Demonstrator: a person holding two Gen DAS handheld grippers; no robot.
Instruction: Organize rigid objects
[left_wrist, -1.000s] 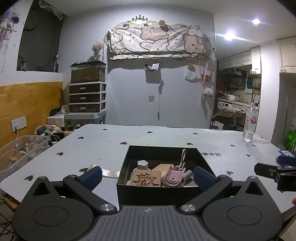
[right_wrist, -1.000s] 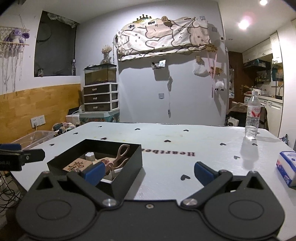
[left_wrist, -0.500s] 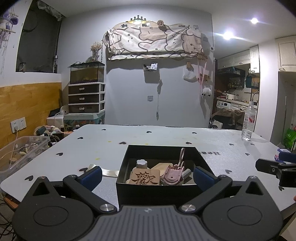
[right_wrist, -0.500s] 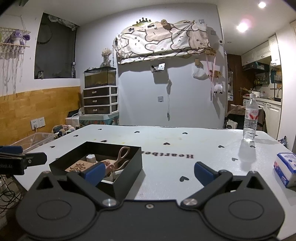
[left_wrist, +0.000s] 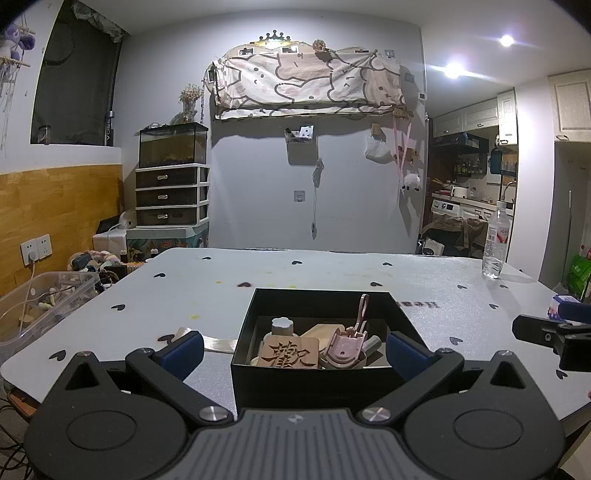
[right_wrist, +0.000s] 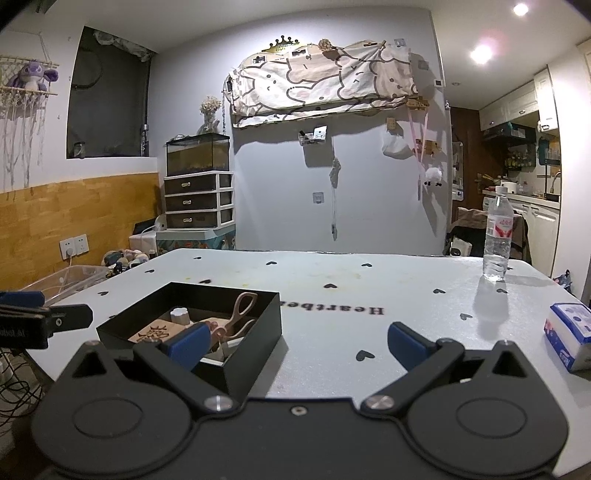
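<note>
Box: black box (left_wrist: 310, 384) sat at the near edge of the surface (left_wrist: 332, 273), straight ahead of my left claw (left_wrist: 295, 350); I judged it the collecting point for the rigid items.
Contents: carved wooden block (left_wrist: 290, 356) leaned against the near wall, pink scissors (left_wrist: 349, 343) propped handle-up behind it, a small white knob-topped piece (left_wrist: 282, 326) at the back; all were inside the box, none in a claw.
Left claw: fingers spread wide, one either side of the box, holding nothing; I read that as lined up to frame the box, not to grip it.
Right claw: right claw (right_wrist: 295, 341) also wide apart and empty, held off to the box's right over bare surface.
Strays: water bottle (right_wrist: 496, 236) far right and a blue-white packet (right_wrist: 570, 339) at the right edge stood well apart from the box.
Judgement: sorting looked mostly done; the flat strip (left_wrist: 218, 343) beside the box's left wall seemed the only loose piece nearby.
</note>
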